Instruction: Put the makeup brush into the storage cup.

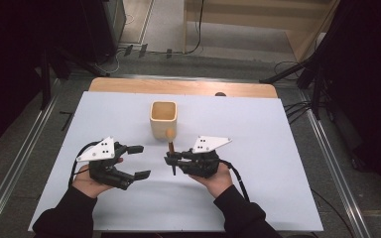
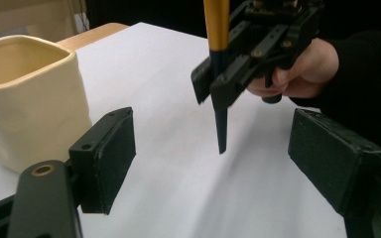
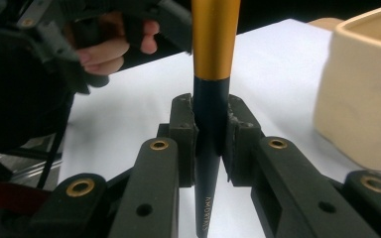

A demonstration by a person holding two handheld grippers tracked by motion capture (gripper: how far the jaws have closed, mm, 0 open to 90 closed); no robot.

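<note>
We are holding the brush (image 3: 213, 74) upright by its dark tapered handle, its tip pointing down just above the table (image 1: 258, 148), at about five o'clock from the cream cup (image 1: 163, 119). The right gripper (image 1: 172, 157) is clamping its jaws on that handle; the left gripper (image 1: 138, 161), at nine o'clock from the brush, is standing with its jaws wide and empty. The taper is narrowing inside a small grip, so we judge the brush could be slipping or tilting, and its round top could be knocking the cup's rim.

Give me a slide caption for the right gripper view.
Right tool clamps a black-and-gold brush handle upright beside a cream cup.
</note>
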